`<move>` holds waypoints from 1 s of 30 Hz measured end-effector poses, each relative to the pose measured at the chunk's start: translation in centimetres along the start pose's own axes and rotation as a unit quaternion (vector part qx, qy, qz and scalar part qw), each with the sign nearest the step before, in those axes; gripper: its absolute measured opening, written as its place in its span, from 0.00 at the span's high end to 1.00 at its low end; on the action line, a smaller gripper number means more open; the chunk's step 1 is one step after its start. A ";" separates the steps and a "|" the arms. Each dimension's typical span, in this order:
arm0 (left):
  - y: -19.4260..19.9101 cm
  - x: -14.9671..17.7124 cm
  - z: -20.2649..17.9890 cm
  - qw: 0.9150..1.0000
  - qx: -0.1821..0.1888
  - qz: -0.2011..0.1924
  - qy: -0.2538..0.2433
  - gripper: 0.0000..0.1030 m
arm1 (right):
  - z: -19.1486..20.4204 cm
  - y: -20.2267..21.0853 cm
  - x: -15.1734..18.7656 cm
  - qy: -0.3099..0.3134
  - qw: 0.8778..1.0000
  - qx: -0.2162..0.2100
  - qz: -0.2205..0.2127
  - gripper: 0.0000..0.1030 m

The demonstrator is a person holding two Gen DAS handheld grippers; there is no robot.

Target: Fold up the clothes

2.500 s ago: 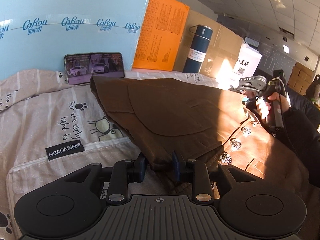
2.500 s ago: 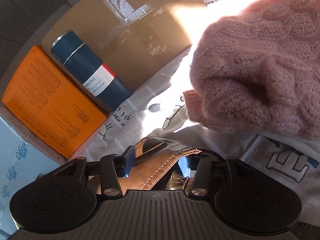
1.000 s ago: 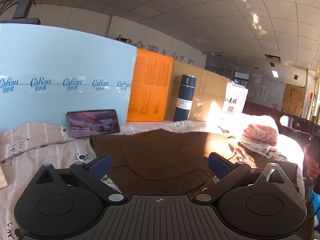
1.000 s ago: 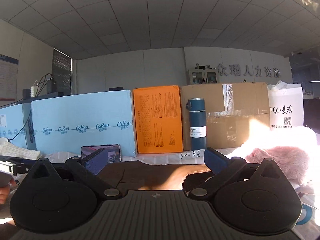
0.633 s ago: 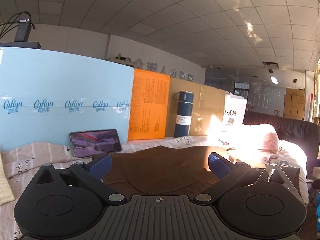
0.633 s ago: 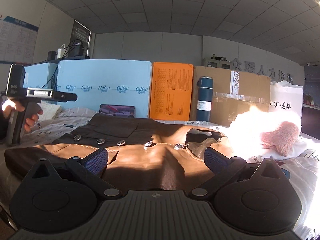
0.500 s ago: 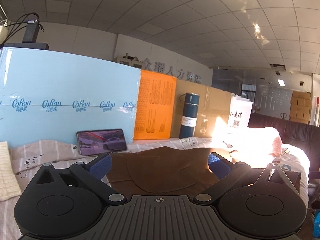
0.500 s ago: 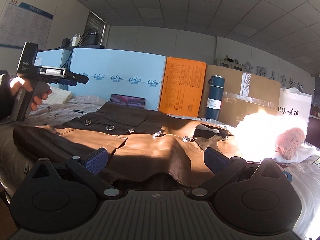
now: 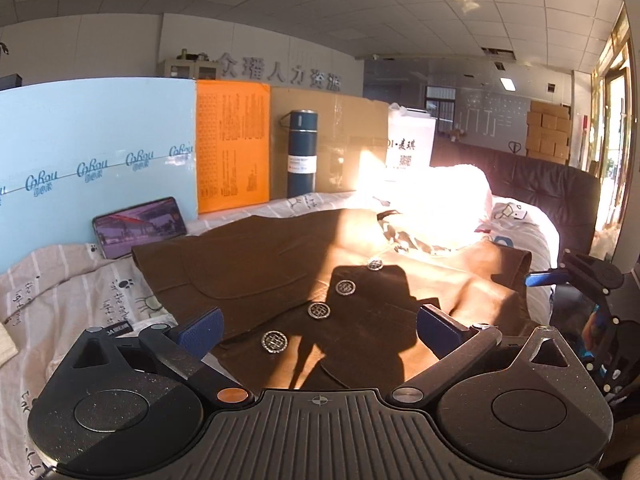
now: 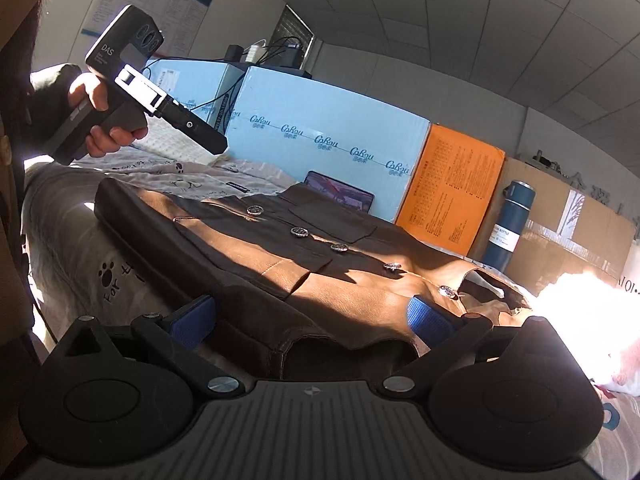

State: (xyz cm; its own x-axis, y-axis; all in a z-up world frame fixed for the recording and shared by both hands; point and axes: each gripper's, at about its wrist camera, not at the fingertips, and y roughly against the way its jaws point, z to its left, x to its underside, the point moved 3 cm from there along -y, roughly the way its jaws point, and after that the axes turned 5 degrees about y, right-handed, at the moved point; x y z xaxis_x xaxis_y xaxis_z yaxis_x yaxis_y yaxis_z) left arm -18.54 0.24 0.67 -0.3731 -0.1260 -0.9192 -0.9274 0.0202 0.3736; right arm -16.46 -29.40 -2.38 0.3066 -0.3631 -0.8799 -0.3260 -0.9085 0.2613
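We are holding both tongs, the left tongs (image 9: 318,326) and the right tongs (image 10: 312,314), wide open and empty above the brown jacket (image 9: 280,272), which is lying on the printed bed sheet (image 9: 68,284) before the blue box (image 9: 96,160).

Jacket (image 9: 280,276) flat on the bed (image 9: 60,292), mid-frame, ahead of my spread jaws.

Behind it, upper frame, boxes (image 9: 100,168) line up with a bottle (image 9: 302,160) standing before them; a phone (image 9: 140,232) leans at upper left. My right gripper (image 9: 560,280) sits off the jacket's right edge.
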 end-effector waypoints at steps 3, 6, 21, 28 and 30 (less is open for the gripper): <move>0.4 0.3 -1.1 0.999 0.044 0.002 -0.016 0.00 | 0.1 -0.3 -0.1 0.018 1.000 -0.009 0.005 0.00; 0.6 0.8 -2.4 0.997 0.071 0.008 -0.039 0.00 | 0.4 0.1 -0.1 0.040 0.999 -0.020 0.004 0.00; 1.5 2.2 -4.6 0.984 0.153 0.011 -0.088 0.00 | 0.7 -2.6 -1.9 0.084 0.996 -0.036 -0.004 0.00; 1.2 2.9 -5.5 0.979 0.165 0.025 -0.116 0.00 | 1.4 -5.1 -3.1 0.084 0.993 -0.077 -0.014 0.00; 1.4 3.1 -5.6 0.977 0.168 0.027 -0.126 0.00 | 1.4 -5.8 -3.7 0.079 0.993 -0.081 -0.019 0.01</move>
State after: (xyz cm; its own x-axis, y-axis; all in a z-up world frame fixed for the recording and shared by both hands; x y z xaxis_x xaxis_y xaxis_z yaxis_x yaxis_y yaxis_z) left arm -20.87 -5.64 -0.99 -0.3786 0.1312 -0.9162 -0.8466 0.3509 0.4001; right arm -16.98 -22.51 -1.25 0.4556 -0.3448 -0.8207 -0.1673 -0.9387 0.3014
